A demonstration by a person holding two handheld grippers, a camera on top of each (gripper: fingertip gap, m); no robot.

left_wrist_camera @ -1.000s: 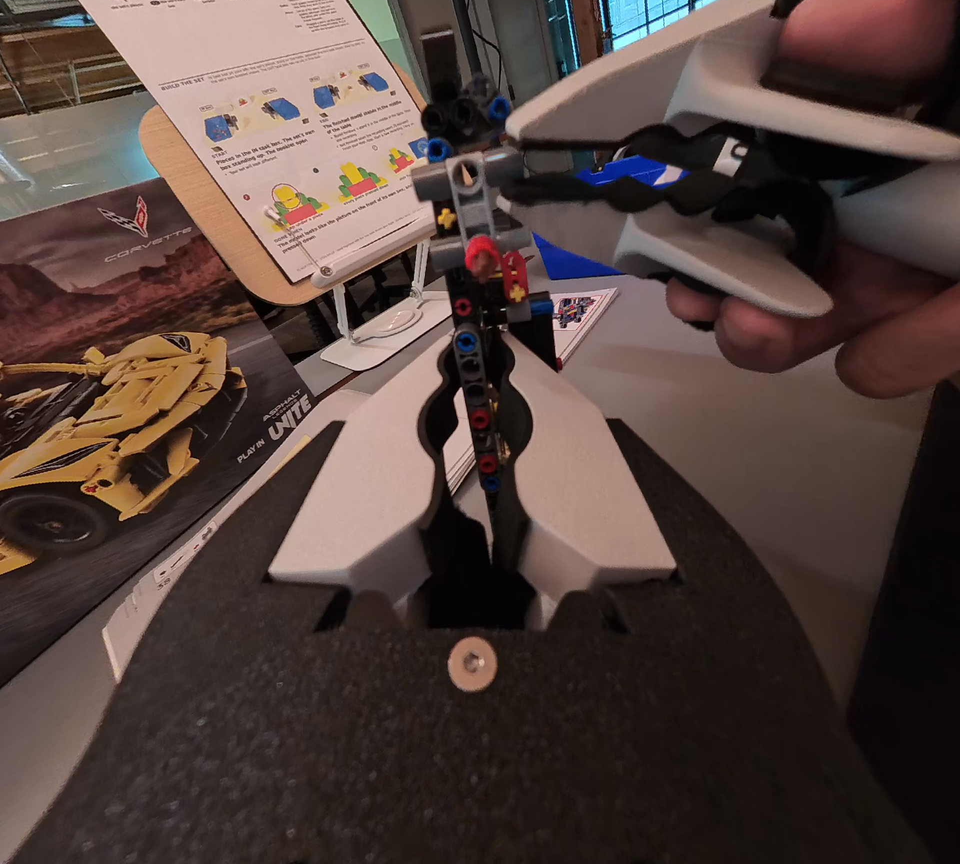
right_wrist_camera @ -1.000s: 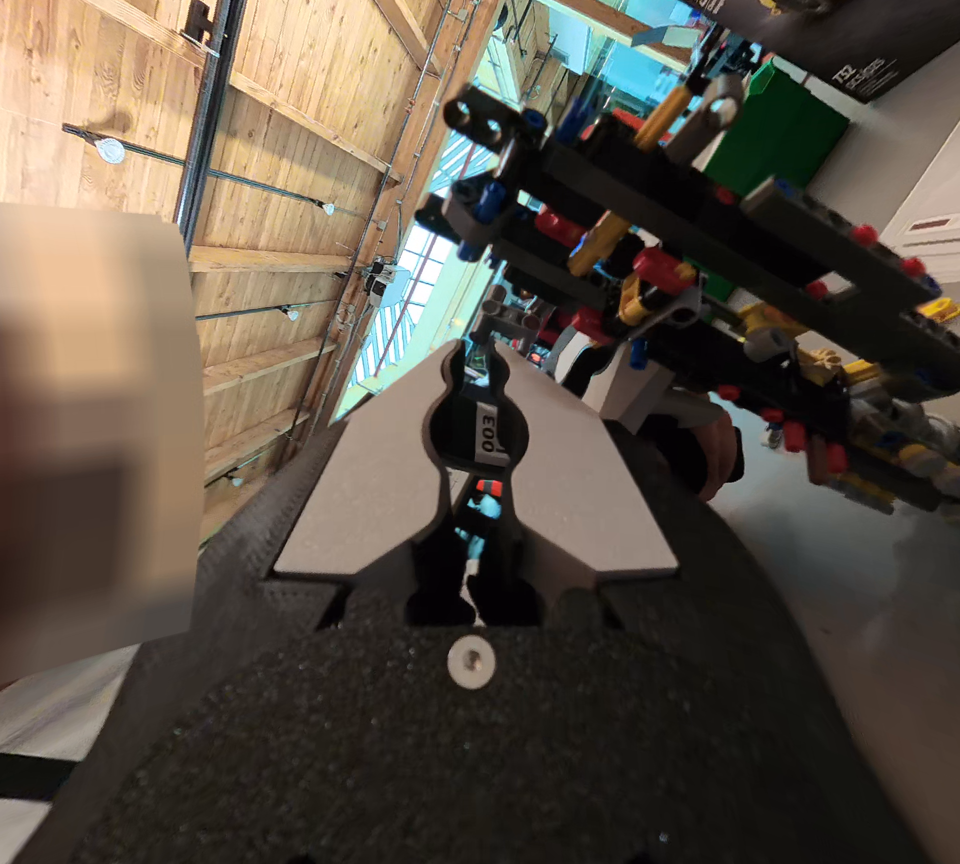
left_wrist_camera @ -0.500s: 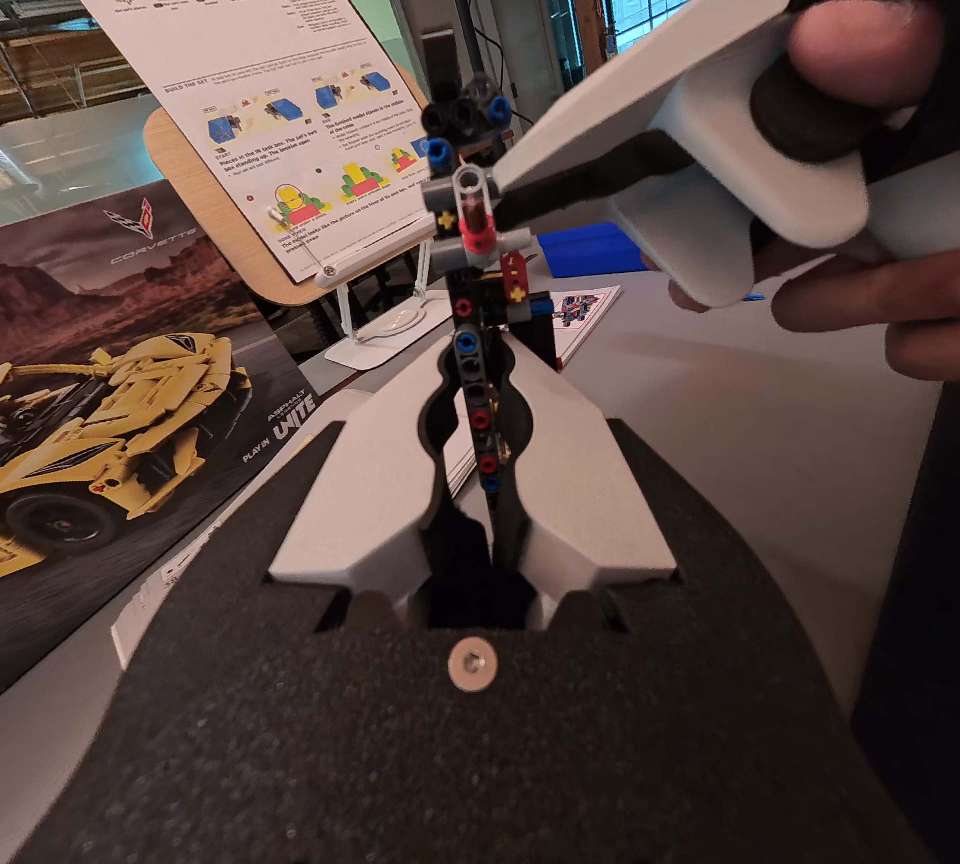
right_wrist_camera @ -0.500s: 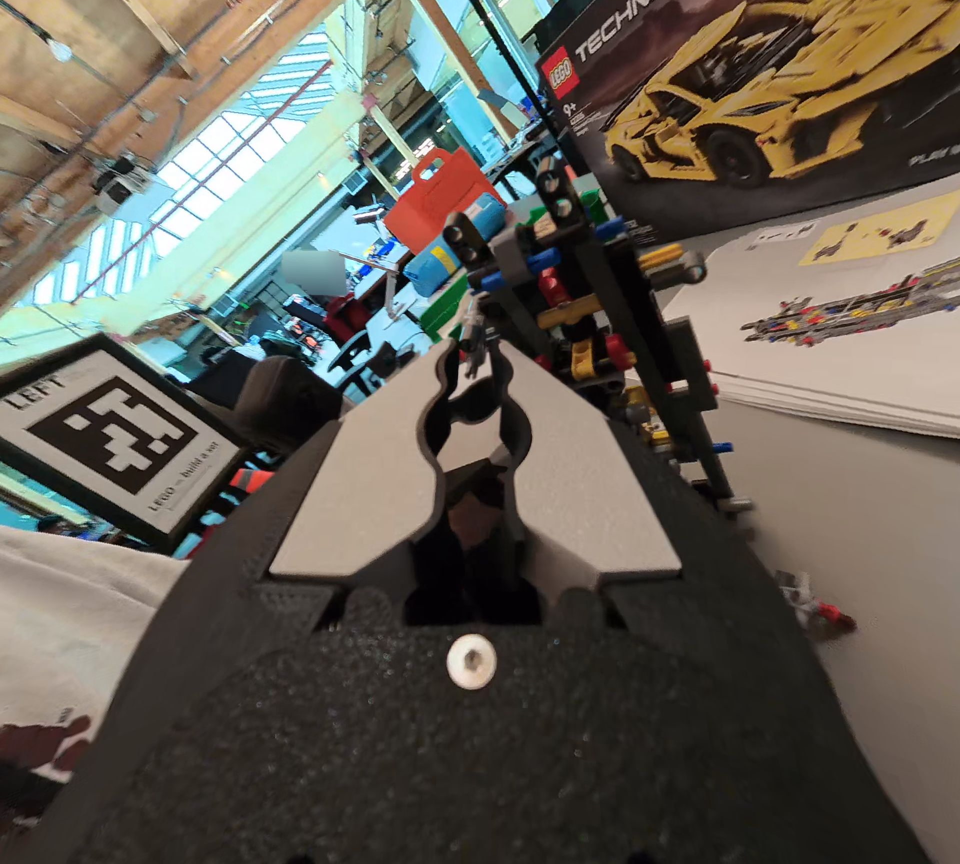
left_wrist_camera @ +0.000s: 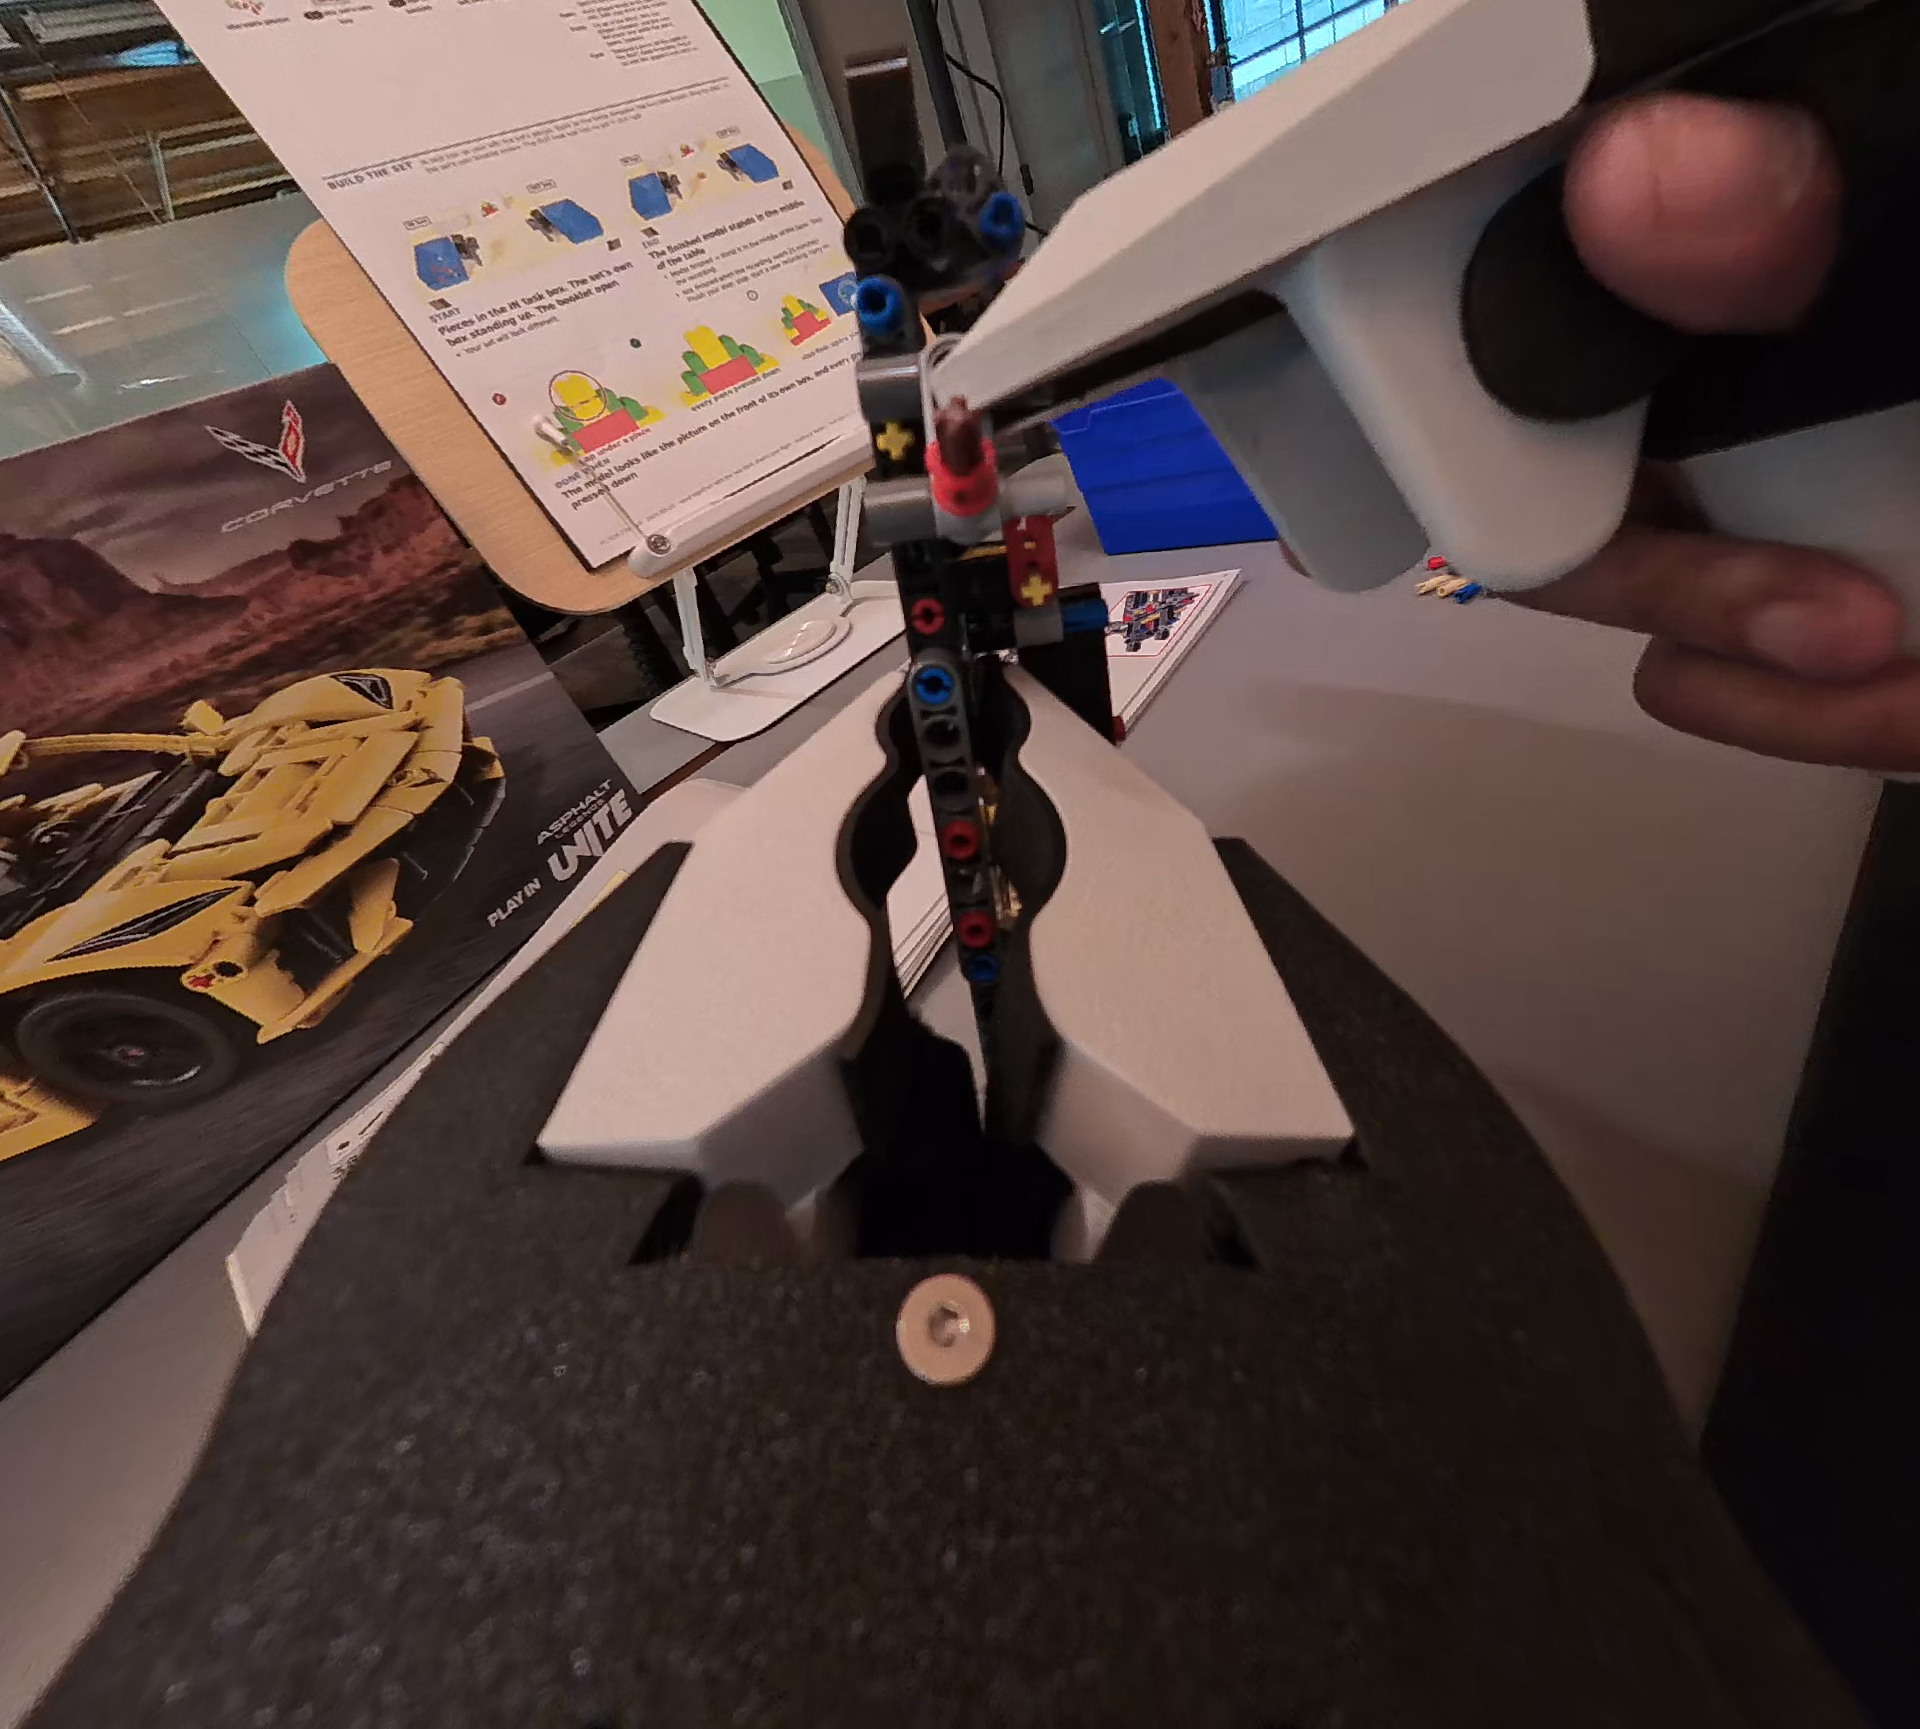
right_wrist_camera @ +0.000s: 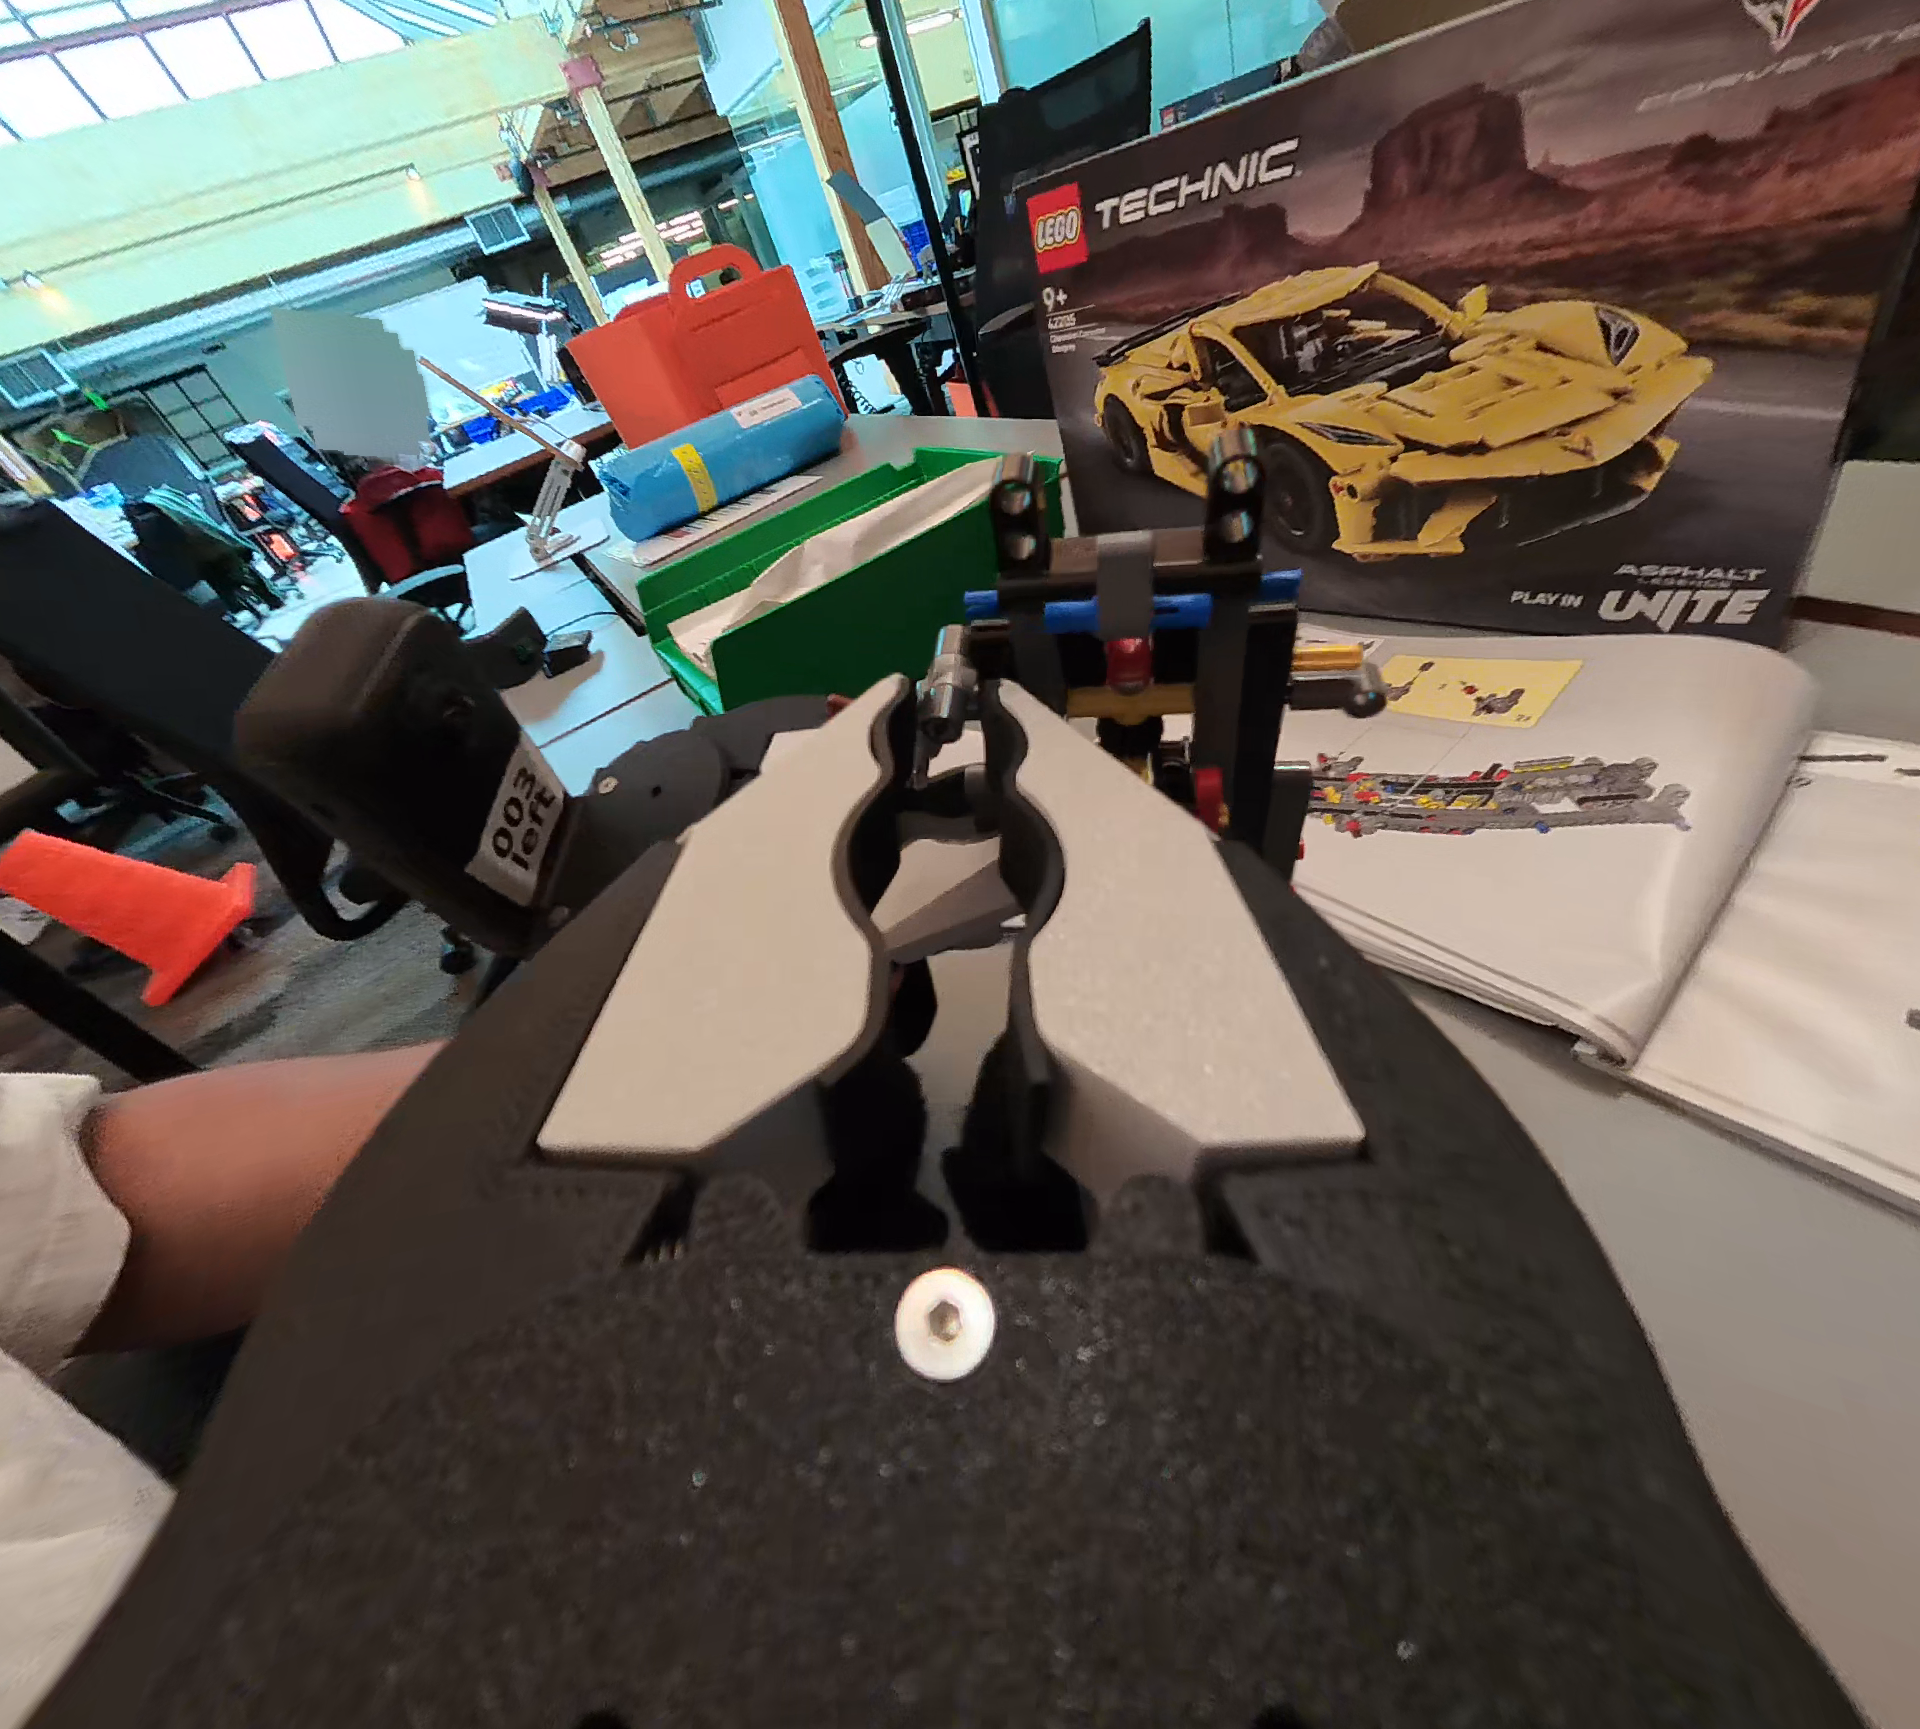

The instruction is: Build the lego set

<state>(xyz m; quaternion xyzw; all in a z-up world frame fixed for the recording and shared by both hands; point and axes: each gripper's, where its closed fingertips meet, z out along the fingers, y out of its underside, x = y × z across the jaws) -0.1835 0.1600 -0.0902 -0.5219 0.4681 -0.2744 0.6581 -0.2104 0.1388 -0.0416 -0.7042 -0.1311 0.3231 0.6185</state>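
Note:
My left gripper (left_wrist_camera: pixel 956 713) is shut on the black Technic frame (left_wrist_camera: pixel 951 806) and holds it upright above the grey table (left_wrist_camera: pixel 1455 848). The frame carries red and blue pins, grey connectors and a red bush (left_wrist_camera: pixel 961 474) on a dark axle near its top. My right gripper (left_wrist_camera: pixel 951 375) comes in from the upper right, with its tips at the top grey connector (left_wrist_camera: pixel 891 391). In the right wrist view the right gripper (right_wrist_camera: pixel 951 703) is closed on a small grey piece (right_wrist_camera: pixel 943 677) at the left edge of the assembly (right_wrist_camera: pixel 1143 630). The left gripper's body (right_wrist_camera: pixel 416 744) shows at left.
The set's box with a yellow car (right_wrist_camera: pixel 1455 391) stands behind the table. An open instruction booklet (right_wrist_camera: pixel 1558 848) lies at right. A green bin (right_wrist_camera: pixel 831 609), a blue bin (left_wrist_camera: pixel 1153 474), a task sheet on a stand (left_wrist_camera: pixel 468 173) and small loose pieces (left_wrist_camera: pixel 1449 583) are around. The gap from one gripper's tips to the other's is roughly 6 cm.
The right gripper has rolled from a steep tilt to level and closed in on the top of the assembly. The left gripper has held the frame still.

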